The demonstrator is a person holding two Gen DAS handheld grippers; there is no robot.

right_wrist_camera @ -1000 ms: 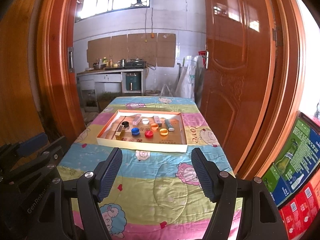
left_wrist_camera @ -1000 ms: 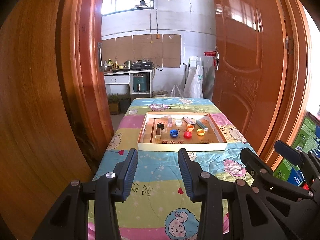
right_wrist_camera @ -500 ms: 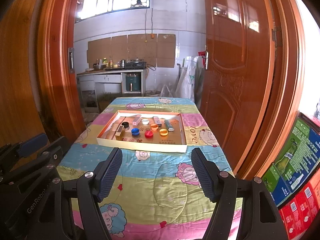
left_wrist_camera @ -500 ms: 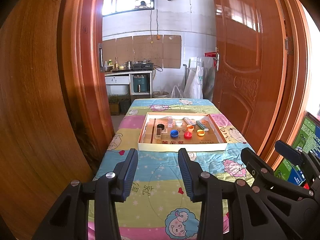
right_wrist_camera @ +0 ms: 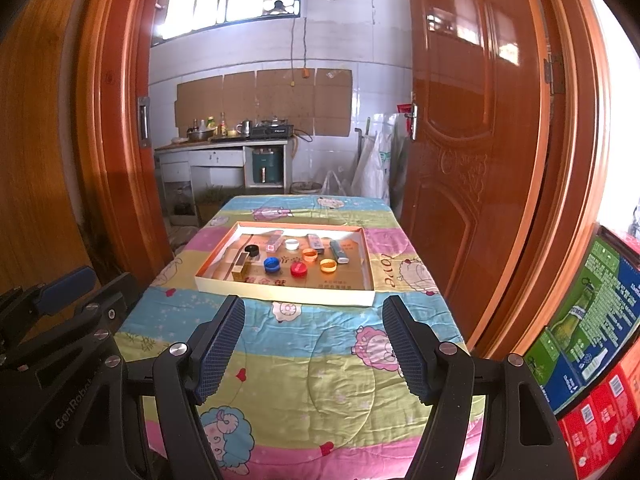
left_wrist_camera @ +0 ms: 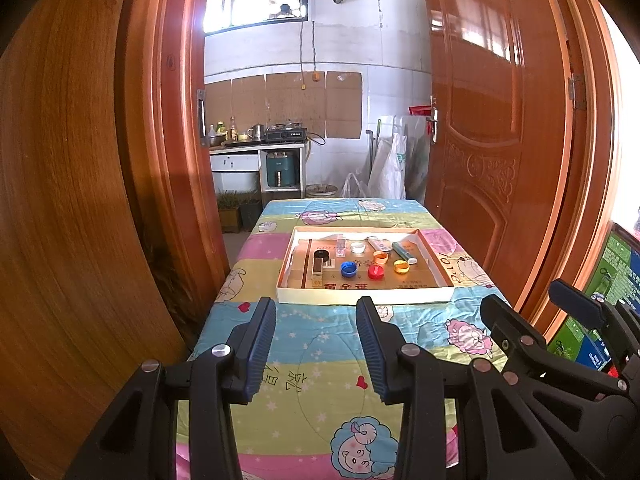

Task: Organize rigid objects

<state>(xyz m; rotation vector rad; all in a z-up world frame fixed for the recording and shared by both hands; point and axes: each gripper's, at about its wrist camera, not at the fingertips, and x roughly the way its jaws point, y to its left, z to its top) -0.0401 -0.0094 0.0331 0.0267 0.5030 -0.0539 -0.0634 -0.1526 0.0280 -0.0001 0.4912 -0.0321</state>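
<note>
Left gripper and right gripper hang wide and empty over the near counter, probably to see everything; farther, the tray holds caps and small boxes together, spread, not touching

Both grippers: matte black plastic frames, triangular cutouts, silver round screw heads at the pivots. Left gripper and right gripper have dark blue ribbed pads. White "GenRobot" lettering on one frame.
</note>
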